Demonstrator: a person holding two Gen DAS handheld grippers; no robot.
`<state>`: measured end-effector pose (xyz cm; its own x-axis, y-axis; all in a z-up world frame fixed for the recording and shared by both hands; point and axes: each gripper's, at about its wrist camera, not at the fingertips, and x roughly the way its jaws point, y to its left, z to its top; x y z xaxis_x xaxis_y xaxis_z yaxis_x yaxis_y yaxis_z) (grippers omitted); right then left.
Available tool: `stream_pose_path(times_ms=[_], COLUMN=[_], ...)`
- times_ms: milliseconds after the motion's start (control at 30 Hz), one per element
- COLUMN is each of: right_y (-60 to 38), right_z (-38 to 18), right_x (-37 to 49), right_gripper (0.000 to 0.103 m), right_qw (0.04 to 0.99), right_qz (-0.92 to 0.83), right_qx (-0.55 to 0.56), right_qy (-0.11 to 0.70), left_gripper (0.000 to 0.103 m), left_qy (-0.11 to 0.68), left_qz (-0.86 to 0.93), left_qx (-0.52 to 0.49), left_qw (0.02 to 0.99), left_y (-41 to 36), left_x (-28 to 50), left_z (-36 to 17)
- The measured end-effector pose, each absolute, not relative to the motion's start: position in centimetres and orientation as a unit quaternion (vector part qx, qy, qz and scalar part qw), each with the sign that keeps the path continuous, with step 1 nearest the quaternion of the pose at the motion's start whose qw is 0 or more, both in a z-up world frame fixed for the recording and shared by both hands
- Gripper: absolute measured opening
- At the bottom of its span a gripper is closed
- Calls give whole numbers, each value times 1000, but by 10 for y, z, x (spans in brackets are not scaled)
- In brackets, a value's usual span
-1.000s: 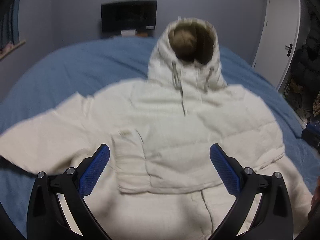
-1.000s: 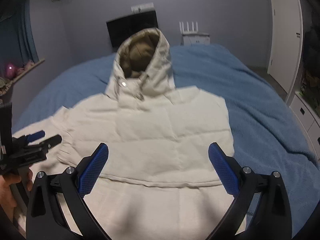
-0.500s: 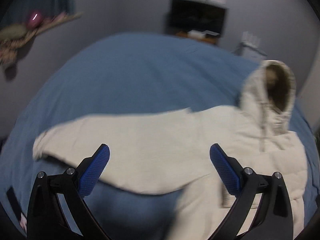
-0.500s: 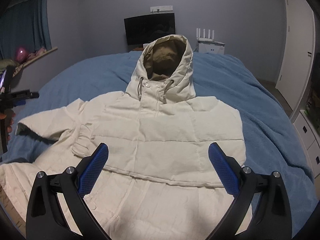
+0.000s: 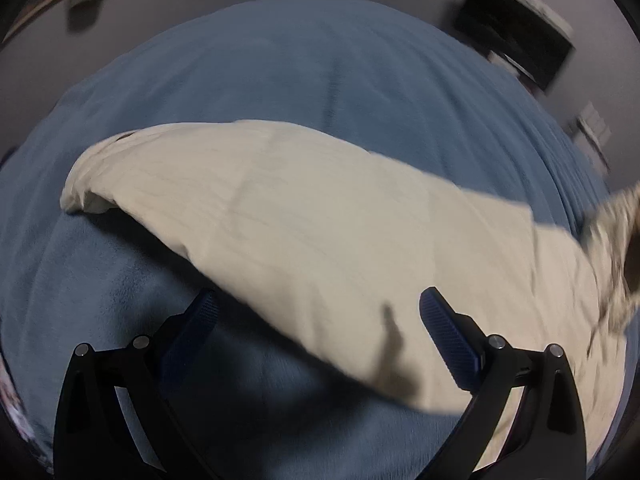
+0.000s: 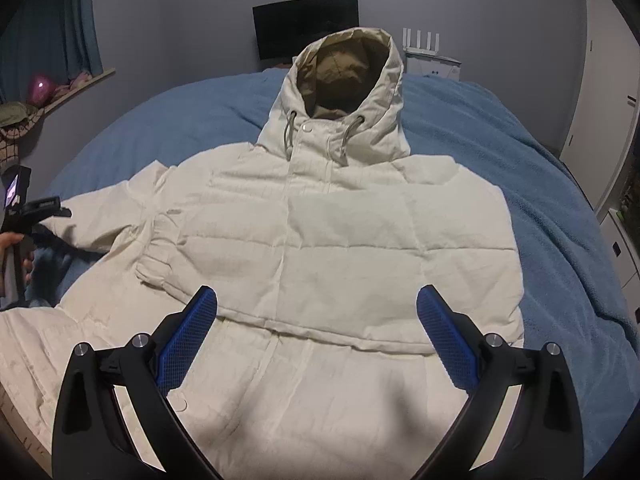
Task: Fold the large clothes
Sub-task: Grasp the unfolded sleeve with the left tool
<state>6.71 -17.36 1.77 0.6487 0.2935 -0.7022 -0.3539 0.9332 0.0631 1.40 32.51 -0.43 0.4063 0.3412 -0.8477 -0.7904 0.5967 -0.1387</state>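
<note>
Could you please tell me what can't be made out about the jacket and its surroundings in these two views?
- Left wrist view: motion blur smears the sleeve; its cuff opening is unreadable.
- Left wrist view: the hood is cut off by the right edge.
- Right wrist view: the jacket hem is hidden behind the right gripper.
- Right wrist view: the left gripper is cut off at the left edge; its jaws aren't readable there.

Bare blue blanket (image 5: 120, 300) lies open near and far of the outstretched sleeve (image 5: 280, 208); right of the coat (image 6: 320, 240), more blanket lies free.
</note>
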Motion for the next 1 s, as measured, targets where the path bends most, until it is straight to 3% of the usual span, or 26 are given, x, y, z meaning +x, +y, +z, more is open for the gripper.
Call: stream_pose_path(times_ms=[200,233,467,567,733,1000], right_y=[-172,-171,-166,-165,-164,-171], right_z=[11,11,4,2,2,5], right_x=[66,65,59,61,59,61], right_gripper=[96,96,96,96,96,96], right_qw=[903,903,899,898,898,902], right_qz=[181,182,187,186,190,179], right_qx=[-37,-40,-58,-51,-56,-50], right_qy=[388,388,391,394,392,389], left_gripper=[96,92,33,20,15,10], left_qy=[371,369,379,363,298,224], left_qz=[394,399,391,386,368,280], left_qx=[-255,-241,-223,-225,-213,-106], left_qw=[801,804,809,818,855,927], left_y=[337,337,349,346,330,242], left_x=[21,23,24,24,11,21], left_z=[-11,-10,-13,-8,36,113])
